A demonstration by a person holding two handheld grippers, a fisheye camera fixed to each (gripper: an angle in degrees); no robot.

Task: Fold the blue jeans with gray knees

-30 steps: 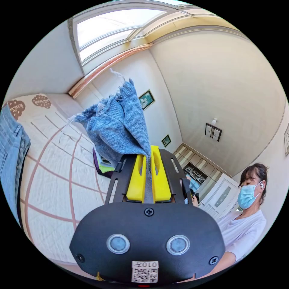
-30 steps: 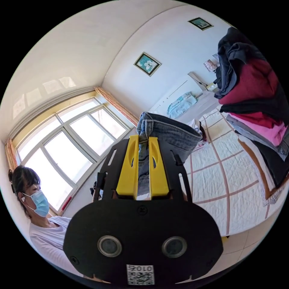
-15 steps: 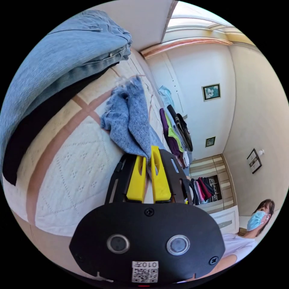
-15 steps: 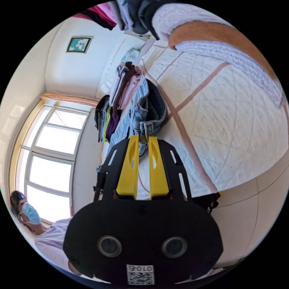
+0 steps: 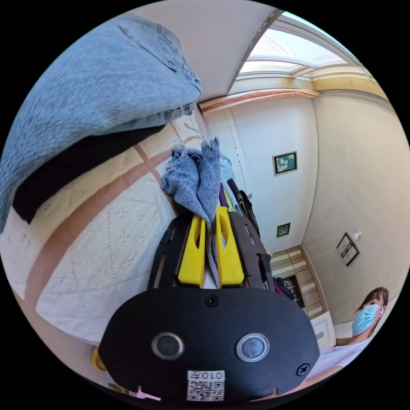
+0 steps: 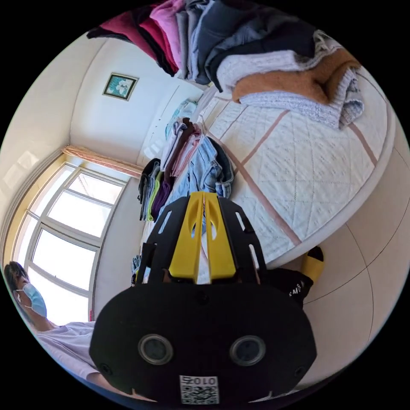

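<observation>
The blue jeans lie along the white quilted bed [image 6: 299,171], their waistband end [image 6: 211,168] just beyond my right gripper [image 6: 203,194]. That gripper's yellow jaws meet at the tips with no cloth between them. In the left gripper view, the frayed leg hems of the jeans [image 5: 194,177] stick up past my left gripper [image 5: 210,215]. Its jaws are shut on the denim, and a strip of it runs down between them. The gray knees are hidden.
A folded stack of light jeans over a black garment [image 5: 98,89] sits on the bed [image 5: 102,239] close to the left gripper. Piles of folded clothes [image 6: 175,141] and knit sweaters [image 6: 294,81] line the bed. A masked person [image 5: 365,318] stands behind; tiled floor [image 6: 367,273] lies beside the bed's edge.
Both views swung down from the ceiling and window toward the bed. The jeans went from hanging to lying on the quilt. My right jaws came off the waistband and closed together.
</observation>
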